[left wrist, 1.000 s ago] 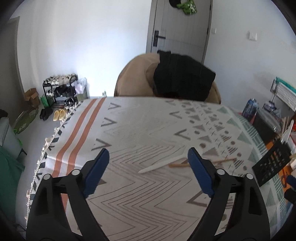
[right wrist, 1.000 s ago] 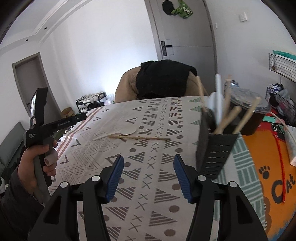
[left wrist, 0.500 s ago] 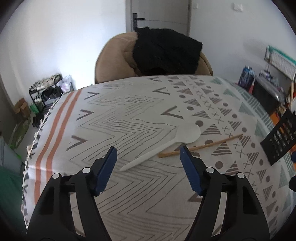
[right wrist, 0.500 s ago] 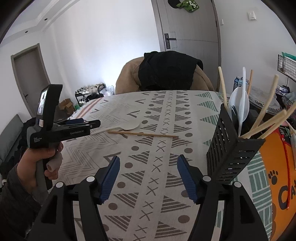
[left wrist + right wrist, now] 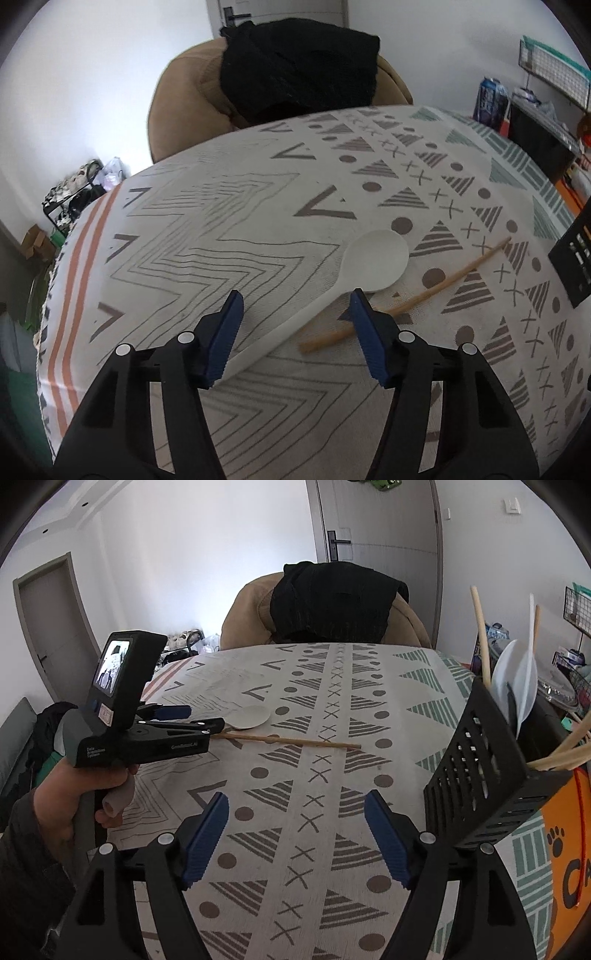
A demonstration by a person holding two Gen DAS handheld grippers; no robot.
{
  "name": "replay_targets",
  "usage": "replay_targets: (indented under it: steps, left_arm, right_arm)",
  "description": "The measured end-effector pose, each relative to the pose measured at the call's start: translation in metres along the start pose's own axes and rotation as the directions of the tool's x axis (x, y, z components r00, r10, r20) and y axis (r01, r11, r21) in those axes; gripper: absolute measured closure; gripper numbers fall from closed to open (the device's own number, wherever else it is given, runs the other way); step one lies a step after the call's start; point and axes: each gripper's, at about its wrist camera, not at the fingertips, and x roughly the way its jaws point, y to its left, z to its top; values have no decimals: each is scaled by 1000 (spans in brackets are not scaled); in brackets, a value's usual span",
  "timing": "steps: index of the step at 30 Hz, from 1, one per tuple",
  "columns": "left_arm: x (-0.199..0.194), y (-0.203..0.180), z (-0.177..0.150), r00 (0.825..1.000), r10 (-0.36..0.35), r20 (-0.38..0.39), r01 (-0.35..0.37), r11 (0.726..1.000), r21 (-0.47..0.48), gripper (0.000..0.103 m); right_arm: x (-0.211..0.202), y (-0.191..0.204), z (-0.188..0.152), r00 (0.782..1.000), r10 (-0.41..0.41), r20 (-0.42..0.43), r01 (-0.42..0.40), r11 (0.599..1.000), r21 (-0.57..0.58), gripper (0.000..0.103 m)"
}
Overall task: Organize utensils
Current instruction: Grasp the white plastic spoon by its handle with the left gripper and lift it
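Observation:
A white plastic spoon lies slantwise on the patterned tablecloth, and a wooden chopstick rests beside it. My left gripper hovers over the spoon's handle with its jaws closing; the handle runs between the blue pads, which stand apart from it. In the right wrist view the same left gripper, spoon bowl and chopstick appear mid-table. My right gripper is empty over the cloth, jaws opening. A black slotted utensil holder at right carries chopsticks and pale spoons.
A brown chair draped with black clothing stands at the table's far edge. An orange mat lies on the floor to the right. A shoe rack sits by the left wall. A person's hand grips the left gripper's handle.
My left gripper has come down and forward over the spoon while its jaws narrowed. My right gripper's jaws have widened and it has shifted nearer the utensil holder.

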Motion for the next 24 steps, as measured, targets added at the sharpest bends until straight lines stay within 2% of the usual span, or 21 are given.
replay_targets:
  steps: [3,4,6,8,11,24]
  left_arm:
    - [8,1,1,1000,-18,-15,18,1000,-5,46]
    - [9,3,1,1000,-27,-17,26,1000,-13,50]
    - [9,4,3,999,-34,-21,34,999,-23,62]
    - [8,4,3,999,-25,-25,24,999,-21,81]
    - [4,5,1,999,-21,-35,20,999,-29,96]
    - [-34,35,-32,997,5,-81,-14,993,-120,98]
  right_arm:
    - [4,-3,0,1000,1,-6,-1,1000,9,28]
    - [6,-3,0,1000,2,-8,-2,1000,12,28]
    - [9,-4,0,1000,5,-11,-4,1000,16,28]
    - [11,-3,-1,1000,9,-14,-9,1000,17,28]
    - [13,0,-1,1000,17,-15,-17,1000,10,28]
    - [6,14,-10,998,53,-25,-53,999,4,28]
